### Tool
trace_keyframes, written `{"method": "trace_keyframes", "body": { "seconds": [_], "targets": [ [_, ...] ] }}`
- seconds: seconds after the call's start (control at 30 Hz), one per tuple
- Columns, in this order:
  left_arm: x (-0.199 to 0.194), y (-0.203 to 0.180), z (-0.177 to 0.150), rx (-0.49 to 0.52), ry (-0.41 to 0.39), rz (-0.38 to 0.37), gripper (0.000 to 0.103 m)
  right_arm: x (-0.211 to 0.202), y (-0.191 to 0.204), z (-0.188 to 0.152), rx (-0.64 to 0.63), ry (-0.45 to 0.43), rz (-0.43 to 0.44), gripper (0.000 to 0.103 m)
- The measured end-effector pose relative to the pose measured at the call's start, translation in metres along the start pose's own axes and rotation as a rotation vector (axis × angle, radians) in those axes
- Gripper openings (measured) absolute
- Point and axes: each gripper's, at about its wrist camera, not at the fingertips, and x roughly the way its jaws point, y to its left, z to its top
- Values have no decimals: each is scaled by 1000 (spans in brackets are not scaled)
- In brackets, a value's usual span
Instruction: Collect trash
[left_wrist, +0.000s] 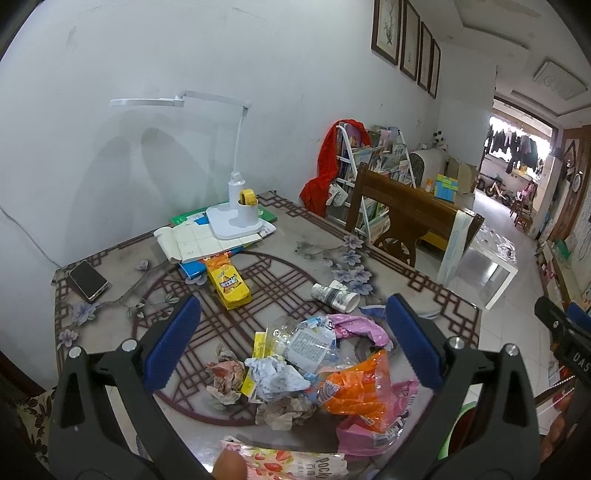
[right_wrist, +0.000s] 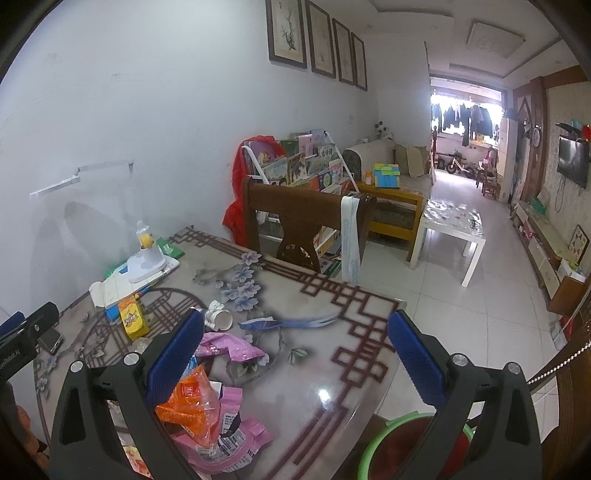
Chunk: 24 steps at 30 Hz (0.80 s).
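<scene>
A heap of trash lies on the table: an orange wrapper (left_wrist: 354, 395), pink wrappers (left_wrist: 354, 325), crumpled paper (left_wrist: 273, 376), a clear plastic bottle (left_wrist: 310, 343), a tipped paper cup (left_wrist: 336, 295) and a yellow snack box (left_wrist: 229, 284). My left gripper (left_wrist: 291, 343) is open above the heap, holding nothing. My right gripper (right_wrist: 295, 354) is open and empty over the table's right part, with the orange wrapper (right_wrist: 192, 410) and pink wrappers (right_wrist: 225, 443) by its left finger. A green-rimmed bin (right_wrist: 402, 443) sits below the table edge.
A white desk lamp (left_wrist: 236, 218) stands on papers and books at the table's back. A phone (left_wrist: 88, 278) lies at the far left. A wooden chair (right_wrist: 303, 221) stands behind the table. A blue strip (right_wrist: 295, 324) lies on the table. A Pocky wrapper (left_wrist: 295, 465) is at the near edge.
</scene>
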Motion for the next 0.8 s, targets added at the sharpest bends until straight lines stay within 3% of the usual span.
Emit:
{"method": "trace_keyframes", "body": {
  "seconds": [0.2, 0.43, 0.57, 0.67, 0.8],
  "targets": [
    [6, 11, -7, -7, 4, -15, 98, 9, 5, -4, -16, 30, 14, 96],
    [28, 42, -39, 10, 106, -52, 98, 47, 40, -36, -121, 189, 146, 96],
    [45, 67, -67, -27, 207, -33, 98, 75, 87, -55, -360, 325, 282, 96],
    [55, 86, -78, -86, 261, -34, 98, 85, 129, -79, -615, 343, 333, 96],
    [64, 108, -84, -160, 282, -54, 94, 96, 164, -113, -867, 316, 332, 96]
  ]
}}
